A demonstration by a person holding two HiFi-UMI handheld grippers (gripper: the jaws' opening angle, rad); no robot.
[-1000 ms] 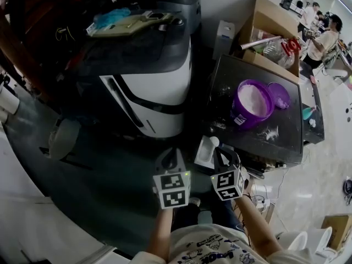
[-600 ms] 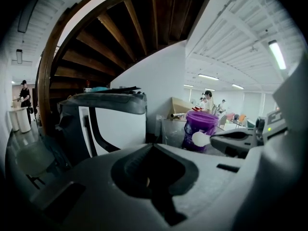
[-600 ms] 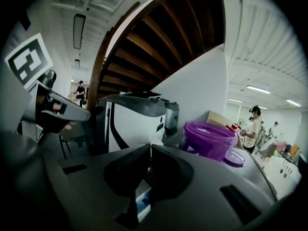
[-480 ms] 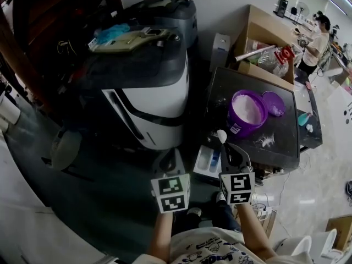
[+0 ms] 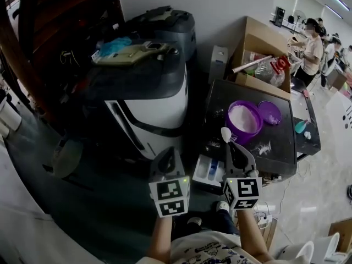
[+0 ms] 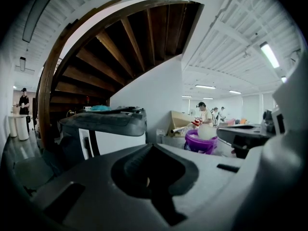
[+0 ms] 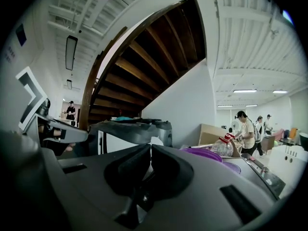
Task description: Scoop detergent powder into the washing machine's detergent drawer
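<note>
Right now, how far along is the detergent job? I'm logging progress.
Done: the purple tub stands open, its lid beside it, and the detergent drawer is pulled out. In hand: the right gripper is shut on the white scoop, near the drawer; the left gripper is shut, empty. Left: I cannot tell whether the drawer is filled.

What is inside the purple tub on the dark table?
The purple tub holds white powder, open to view, with its lid lying off beside it. The powder covers the tub's bottom, so its depth cannot be seen.
</note>
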